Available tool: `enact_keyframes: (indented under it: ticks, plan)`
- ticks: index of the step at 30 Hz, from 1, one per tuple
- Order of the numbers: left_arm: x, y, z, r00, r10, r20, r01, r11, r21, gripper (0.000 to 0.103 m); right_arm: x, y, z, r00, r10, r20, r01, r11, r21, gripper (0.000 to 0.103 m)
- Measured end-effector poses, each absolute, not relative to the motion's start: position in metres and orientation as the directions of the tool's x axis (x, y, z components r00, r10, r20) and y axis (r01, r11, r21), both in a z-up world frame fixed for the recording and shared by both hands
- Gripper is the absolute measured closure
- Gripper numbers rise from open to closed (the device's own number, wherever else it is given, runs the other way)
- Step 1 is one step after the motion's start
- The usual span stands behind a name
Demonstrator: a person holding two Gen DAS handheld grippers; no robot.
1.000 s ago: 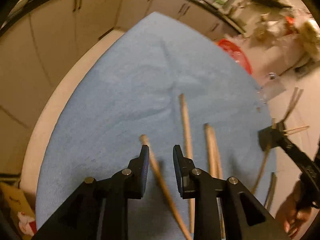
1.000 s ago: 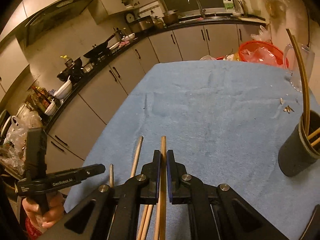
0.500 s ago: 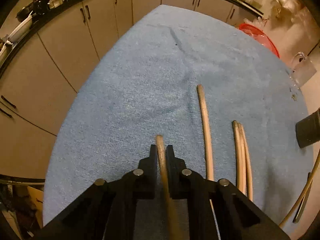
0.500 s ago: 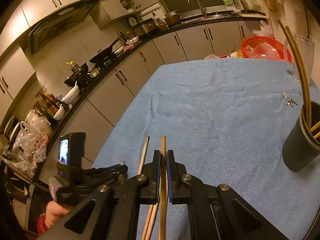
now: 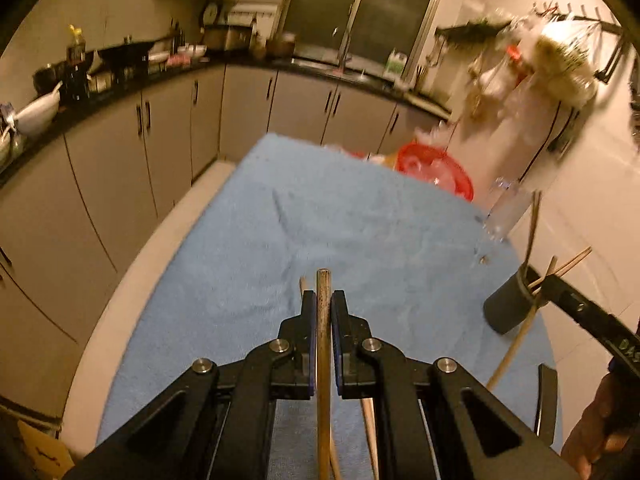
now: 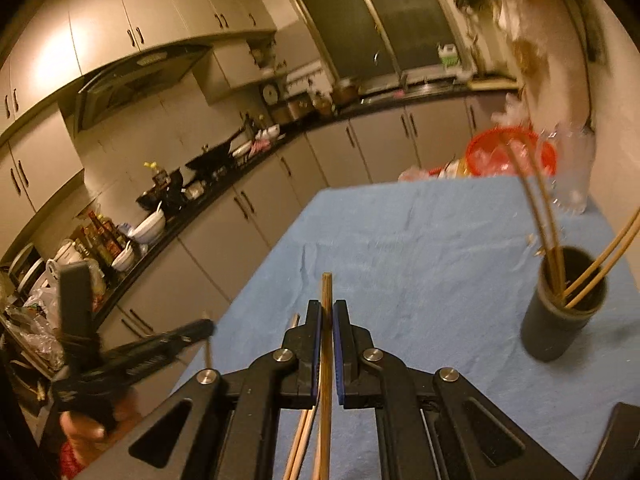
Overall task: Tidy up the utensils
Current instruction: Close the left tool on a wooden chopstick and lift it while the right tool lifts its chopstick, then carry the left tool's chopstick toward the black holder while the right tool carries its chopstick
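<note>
gripping one chopstick in my left tool, another chopstick clenched in my right tool, above the blue bench.

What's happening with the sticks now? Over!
Left gripper shut on one chopstick. Right gripper shut on another chopstick. Dark holder ahead, path clear.

Both our claws are the same build: matte black plastic, triangular cut-outs in the linkage arms, silver round screws at the pivots. Left claw and right claw have flat black fingers faced with blue pads. The right view shows a black upright block on top of the left unit; the left view shows pale lettering, unreadable, on the right unit's arm.
</note>
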State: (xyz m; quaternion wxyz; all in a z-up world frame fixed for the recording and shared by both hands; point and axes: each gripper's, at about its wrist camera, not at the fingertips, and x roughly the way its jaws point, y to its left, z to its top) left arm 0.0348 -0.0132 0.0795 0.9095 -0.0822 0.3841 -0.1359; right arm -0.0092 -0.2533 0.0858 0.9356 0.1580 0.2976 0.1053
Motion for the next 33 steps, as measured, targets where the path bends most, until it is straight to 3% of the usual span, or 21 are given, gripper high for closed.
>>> enact_keyframes:
  ticks: [14,33]
  plan:
    - [0.021,-0.023,0.112,0.717,-0.364,-0.595,0.243,0.93,-0.276,0.096,-0.028,-0.259,0.098,0.83,0.276,-0.485,-0.103,0.93,0.354,0.097]
    - [0.017,-0.03,0.119,0.721,-0.374,-0.583,0.258,0.926,-0.275,0.096,-0.041,-0.269,0.107,0.851,0.26,-0.457,-0.088,0.927,0.364,0.097]
